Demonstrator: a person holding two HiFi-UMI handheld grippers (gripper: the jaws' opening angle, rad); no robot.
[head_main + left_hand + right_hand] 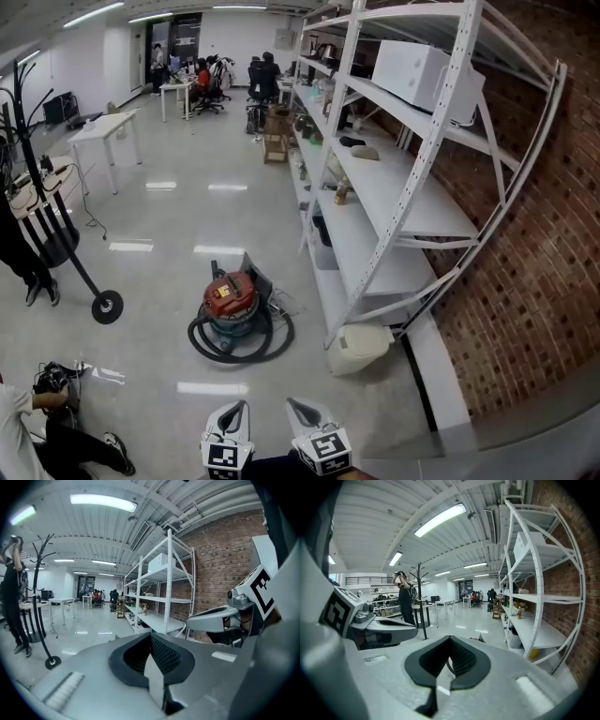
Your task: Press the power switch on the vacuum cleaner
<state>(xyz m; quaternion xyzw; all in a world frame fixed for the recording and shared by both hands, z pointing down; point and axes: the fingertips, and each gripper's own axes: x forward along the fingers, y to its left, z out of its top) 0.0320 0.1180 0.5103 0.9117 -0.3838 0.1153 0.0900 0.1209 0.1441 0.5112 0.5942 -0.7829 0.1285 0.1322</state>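
The vacuum cleaner (232, 302) stands on the shiny floor ahead of me, a round drum with a red top and a dark hose coiled around its base. Both grippers sit low at the bottom edge of the head view, well short of it. My left gripper (236, 412) and my right gripper (302, 410) are side by side, each with its jaws closed together and nothing held. In the left gripper view the jaws (150, 634) meet at their tips. The right gripper view shows its jaws (450, 639) meeting too, with a sliver of the red vacuum (476, 639) just beyond them.
A tall white shelving rack (394, 202) runs along the brick wall (534, 272) on the right, with a white bin (358, 347) on the floor at its foot. A black coat stand (105, 306) and a standing person (23, 258) are left; another person (37, 441) crouches at bottom left.
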